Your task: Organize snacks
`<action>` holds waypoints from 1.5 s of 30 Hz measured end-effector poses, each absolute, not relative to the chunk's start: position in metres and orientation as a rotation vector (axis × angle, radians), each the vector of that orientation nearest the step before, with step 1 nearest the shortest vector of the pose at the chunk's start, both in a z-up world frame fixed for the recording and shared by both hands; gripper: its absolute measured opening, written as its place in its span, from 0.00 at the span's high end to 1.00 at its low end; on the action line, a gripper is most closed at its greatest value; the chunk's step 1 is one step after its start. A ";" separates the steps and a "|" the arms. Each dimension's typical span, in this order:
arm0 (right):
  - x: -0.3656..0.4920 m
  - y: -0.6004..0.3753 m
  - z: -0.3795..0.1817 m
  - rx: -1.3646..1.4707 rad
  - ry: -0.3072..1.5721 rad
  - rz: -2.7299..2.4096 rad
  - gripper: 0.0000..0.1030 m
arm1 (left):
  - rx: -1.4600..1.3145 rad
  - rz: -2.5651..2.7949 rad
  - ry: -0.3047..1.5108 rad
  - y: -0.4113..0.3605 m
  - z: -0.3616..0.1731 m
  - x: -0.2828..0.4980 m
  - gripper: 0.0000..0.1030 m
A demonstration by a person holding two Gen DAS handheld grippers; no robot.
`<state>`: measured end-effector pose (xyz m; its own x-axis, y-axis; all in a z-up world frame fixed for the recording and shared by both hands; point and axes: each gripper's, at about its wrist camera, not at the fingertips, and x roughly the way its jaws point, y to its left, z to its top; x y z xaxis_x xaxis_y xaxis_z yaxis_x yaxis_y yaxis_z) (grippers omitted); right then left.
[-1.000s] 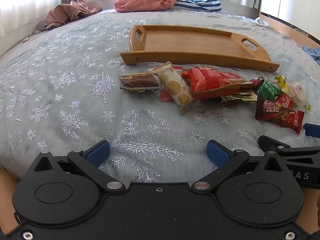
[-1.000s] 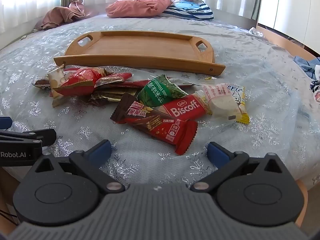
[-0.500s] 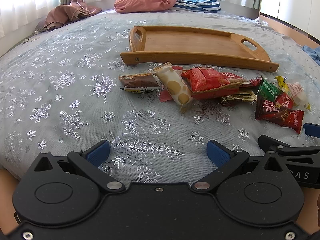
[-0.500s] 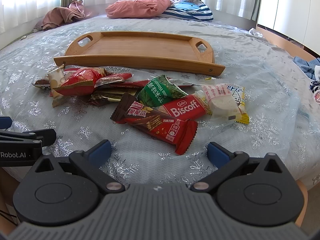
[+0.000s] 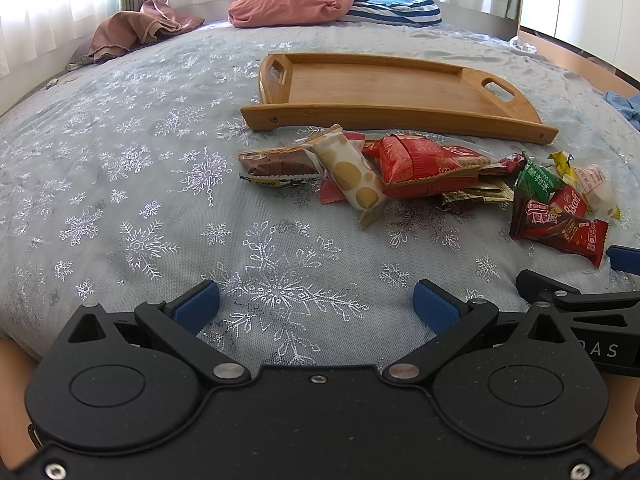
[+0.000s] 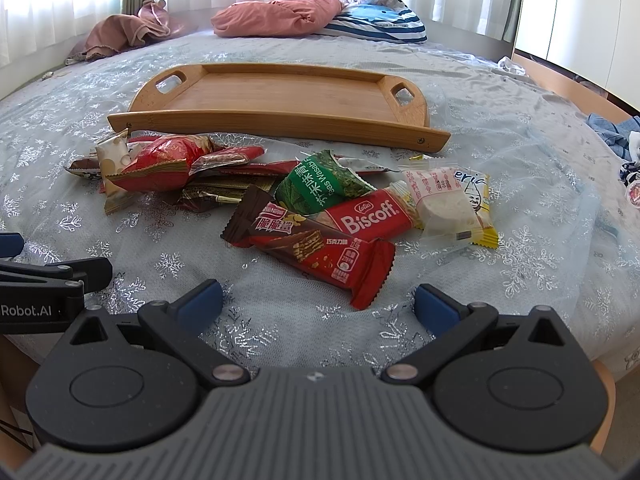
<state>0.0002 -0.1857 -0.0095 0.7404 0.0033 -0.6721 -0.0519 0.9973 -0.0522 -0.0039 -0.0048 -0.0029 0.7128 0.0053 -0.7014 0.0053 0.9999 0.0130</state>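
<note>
A heap of wrapped snacks lies on the bed in front of an empty wooden tray [image 5: 384,92] [image 6: 280,98]. From the left it holds a brown bar [image 5: 276,162], a cream dotted pack [image 5: 352,174], a red bag [image 5: 424,166] [image 6: 160,164], a green wasabi pack [image 6: 320,188], a red Biscoff pack [image 6: 372,218], a red wafer bar [image 6: 320,256] [image 5: 560,232] and a white cake pack [image 6: 444,204]. My left gripper [image 5: 316,308] is open over bare bedspread, short of the heap. My right gripper [image 6: 318,306] is open, its gap just short of the wafer bar's near end.
A light blue snowflake bedspread [image 5: 120,184] covers the bed. A pink pillow [image 6: 276,20], a striped pillow [image 6: 376,20] and a brown garment [image 6: 124,34] lie at the far end. Blue cloth [image 6: 612,130] sits at the right edge. The bed's near edge runs under both grippers.
</note>
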 end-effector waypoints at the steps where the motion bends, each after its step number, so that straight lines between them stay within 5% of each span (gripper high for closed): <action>1: 0.000 -0.186 -0.009 -0.069 0.736 0.030 0.00 | 0.015 0.000 0.778 -0.005 -0.003 -0.004 0.00; 45: -0.001 -0.174 -0.013 -0.087 0.697 -0.039 0.00 | 0.031 -0.029 0.777 0.002 0.004 0.010 0.00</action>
<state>-0.0013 -0.1738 -0.0129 0.7665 -0.0651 -0.6389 0.0072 0.9956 -0.0929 0.0097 0.0023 0.0039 0.7128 -0.0147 -0.7012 0.0378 0.9991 0.0175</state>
